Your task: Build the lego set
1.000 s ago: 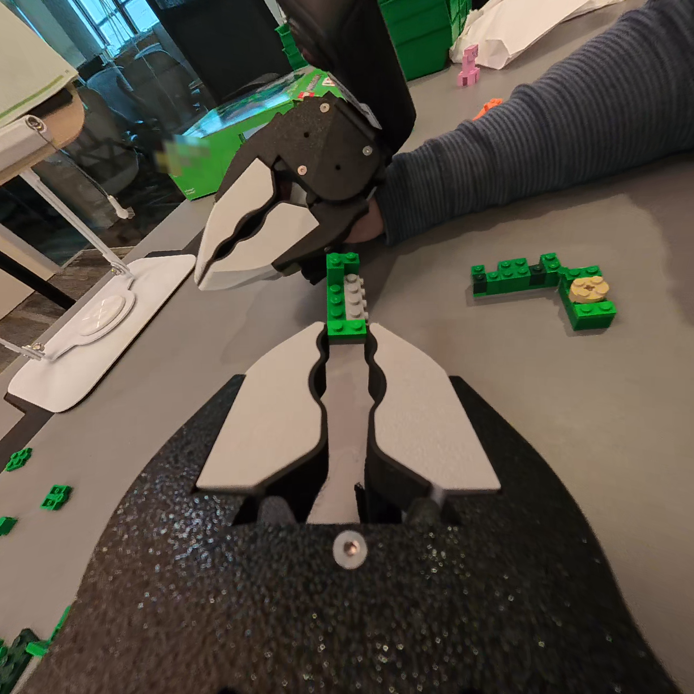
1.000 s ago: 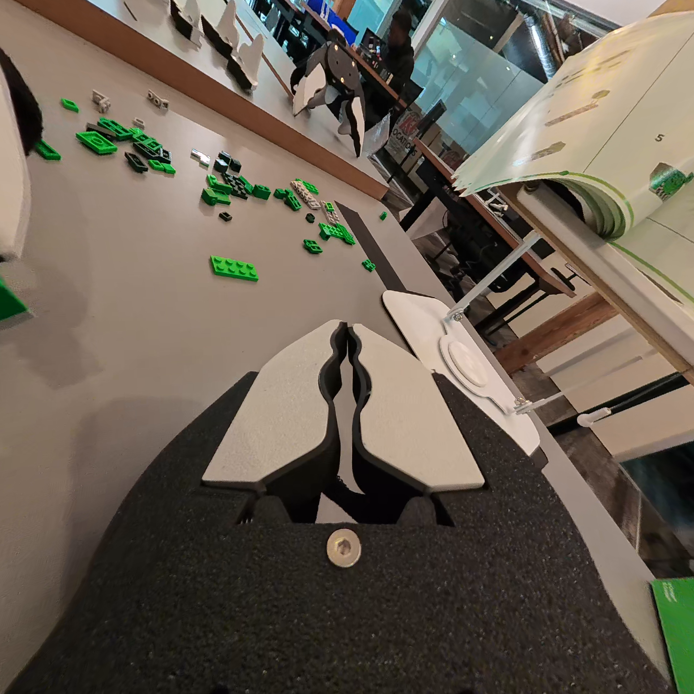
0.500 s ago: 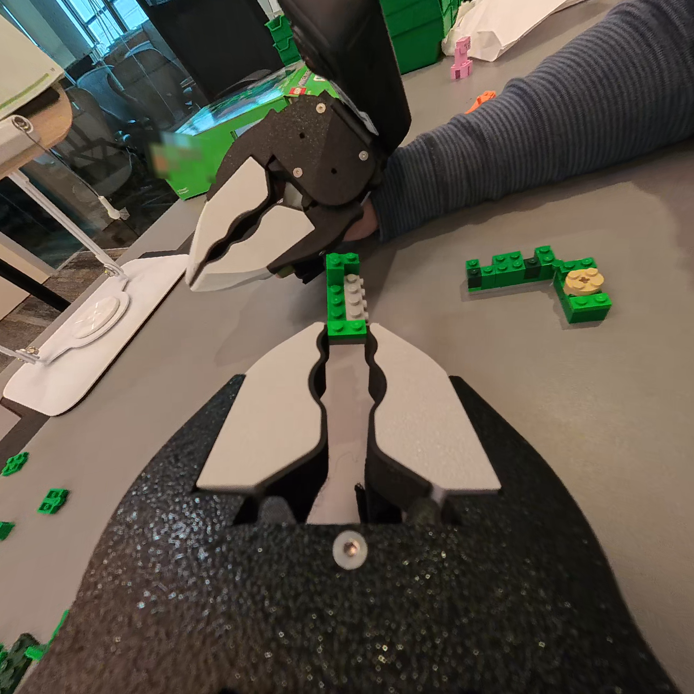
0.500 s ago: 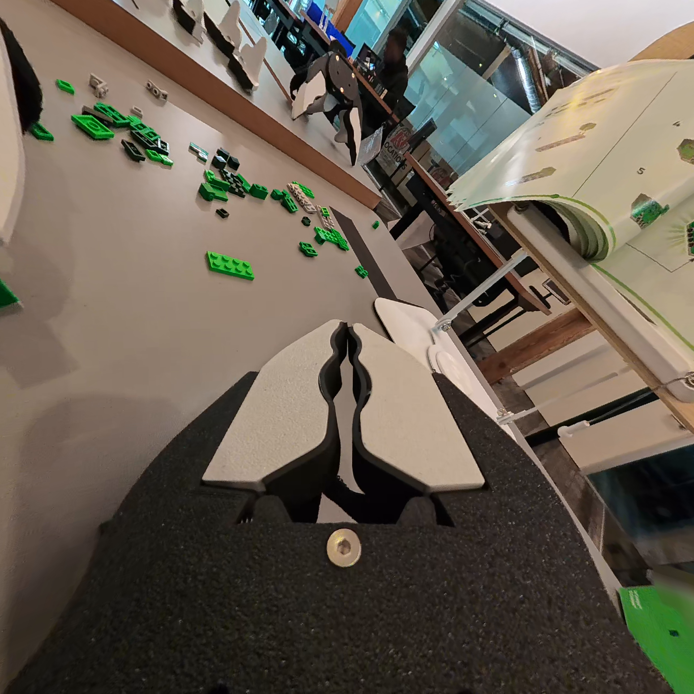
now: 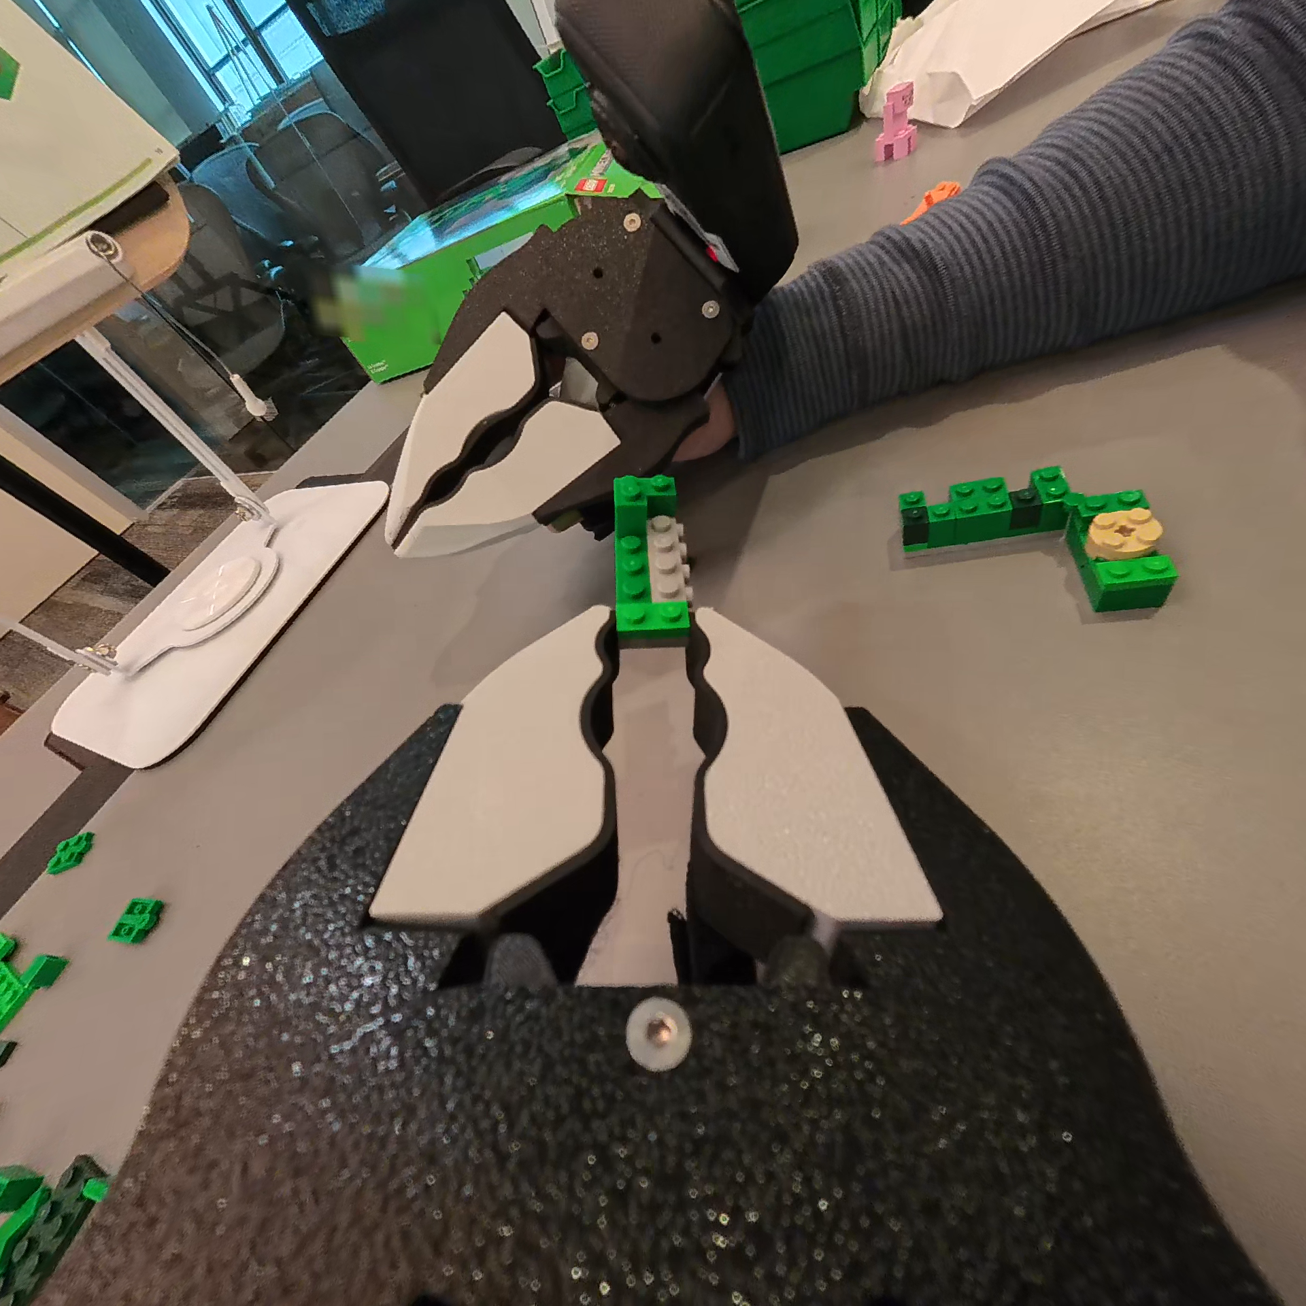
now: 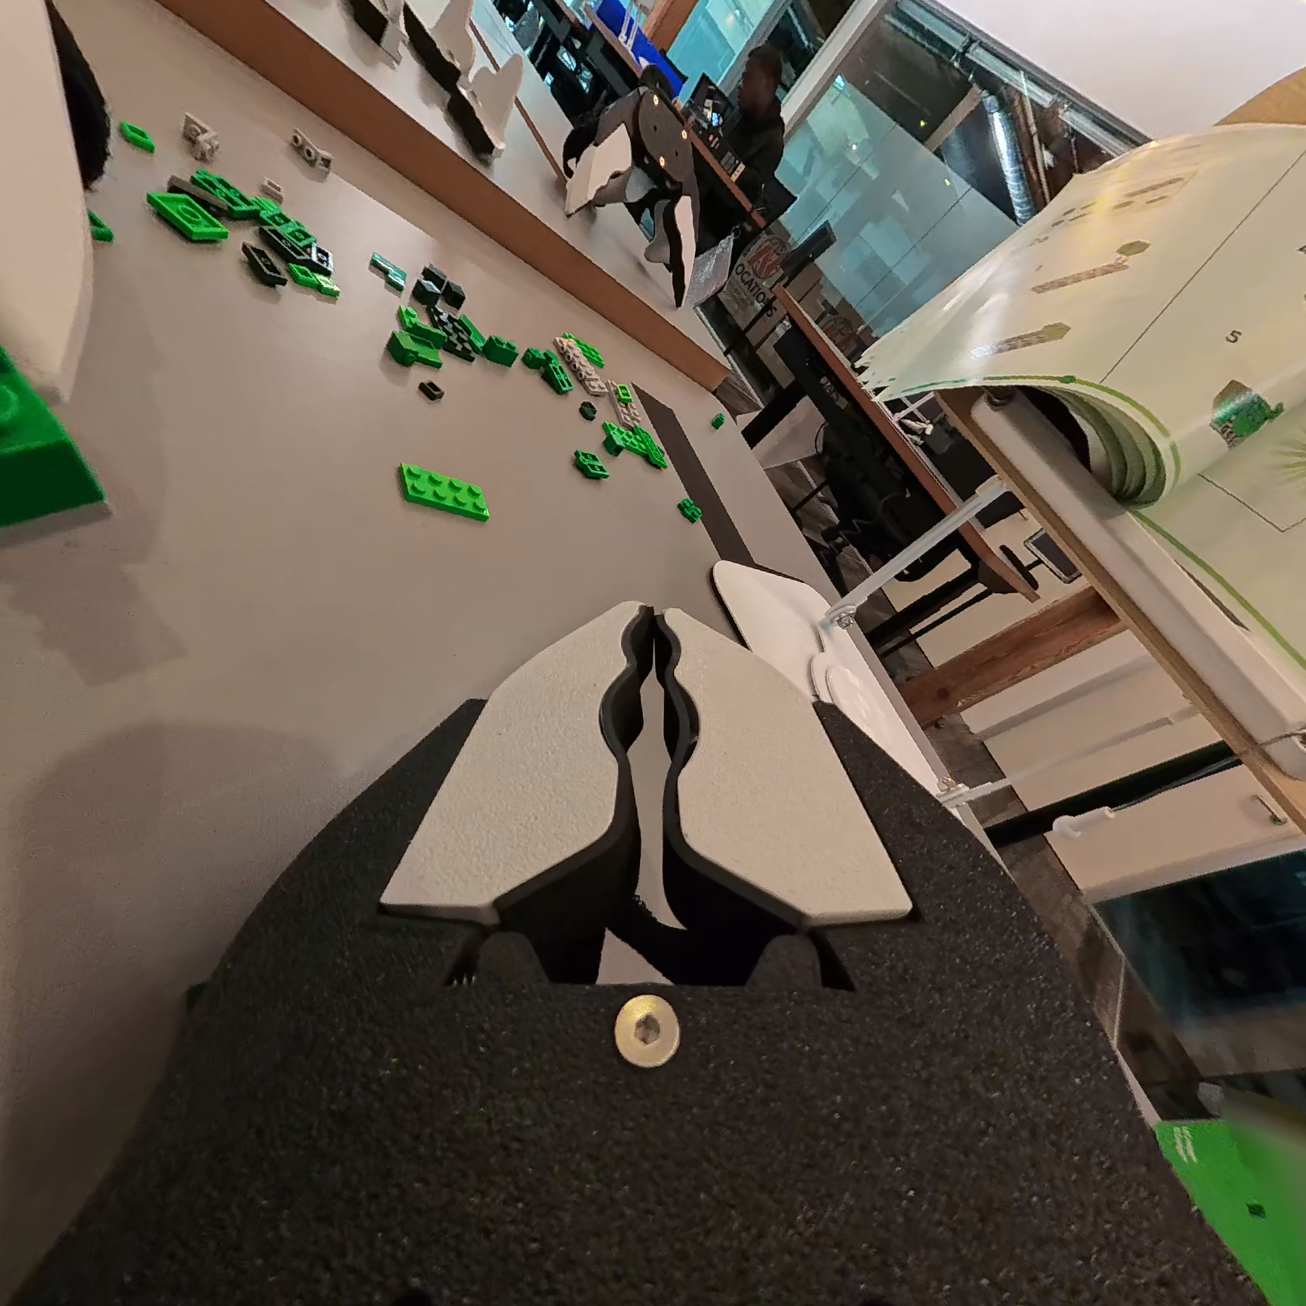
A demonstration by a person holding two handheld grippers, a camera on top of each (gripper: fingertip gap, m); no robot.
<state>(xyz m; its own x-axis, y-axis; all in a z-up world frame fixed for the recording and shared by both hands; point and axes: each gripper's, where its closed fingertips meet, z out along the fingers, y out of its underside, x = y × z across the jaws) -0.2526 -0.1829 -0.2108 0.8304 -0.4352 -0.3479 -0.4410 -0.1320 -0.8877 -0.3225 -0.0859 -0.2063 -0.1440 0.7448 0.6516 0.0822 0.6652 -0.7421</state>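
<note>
On the grey tabletop (image 5: 919, 707), the left gripper (image 5: 651, 622) clasped the near end of a green-and-grey lego assembly (image 5: 646, 558) lying flat, while the right gripper (image 6: 654, 616) hung just beside its far end, fingers closed on nothing. Loose green pieces (image 6: 444, 492) lay well apart. Doing the step well likely meant keeping that hold steady and fetching the next piece squarely.
</note>
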